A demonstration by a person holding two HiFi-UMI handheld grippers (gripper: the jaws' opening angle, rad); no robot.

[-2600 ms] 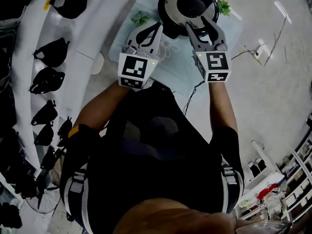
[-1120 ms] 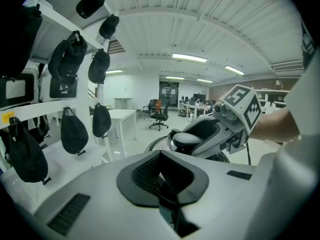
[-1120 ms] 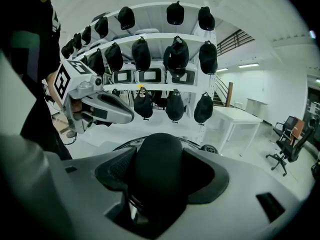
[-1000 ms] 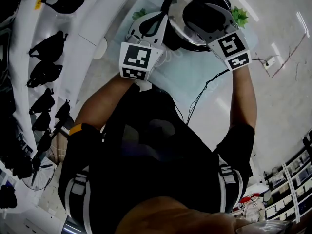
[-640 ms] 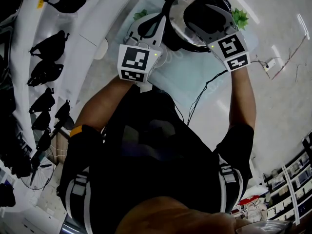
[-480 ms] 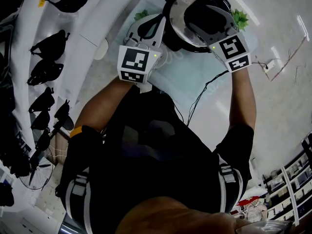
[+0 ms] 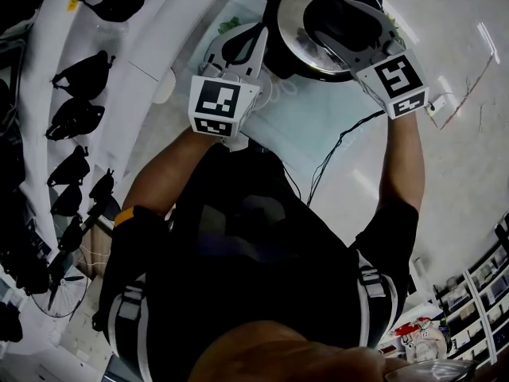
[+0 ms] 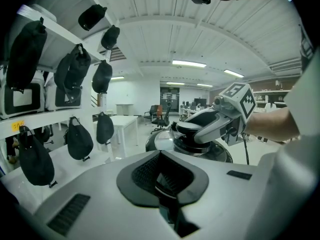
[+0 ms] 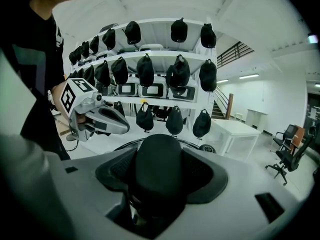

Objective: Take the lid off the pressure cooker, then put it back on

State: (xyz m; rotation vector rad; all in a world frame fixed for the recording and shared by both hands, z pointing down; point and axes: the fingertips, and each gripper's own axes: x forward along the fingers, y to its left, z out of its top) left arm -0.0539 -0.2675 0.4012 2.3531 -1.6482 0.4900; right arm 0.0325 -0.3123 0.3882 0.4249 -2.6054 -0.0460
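R gripper [image 7: 326, 18] moved right, on lid [image 7: 290, 14]; teal mat [image 7: 294, 110], bag shelves [image 7: 151, 22].

The round black cooker [image 7: 272, 38] stands upright. Its silver lid [image 7: 301, 24] lies over it; whether seated is unclear. The lid's black knob [image 9: 159, 169] sits clamped between the right gripper's [image 7: 340, 16] jaws.
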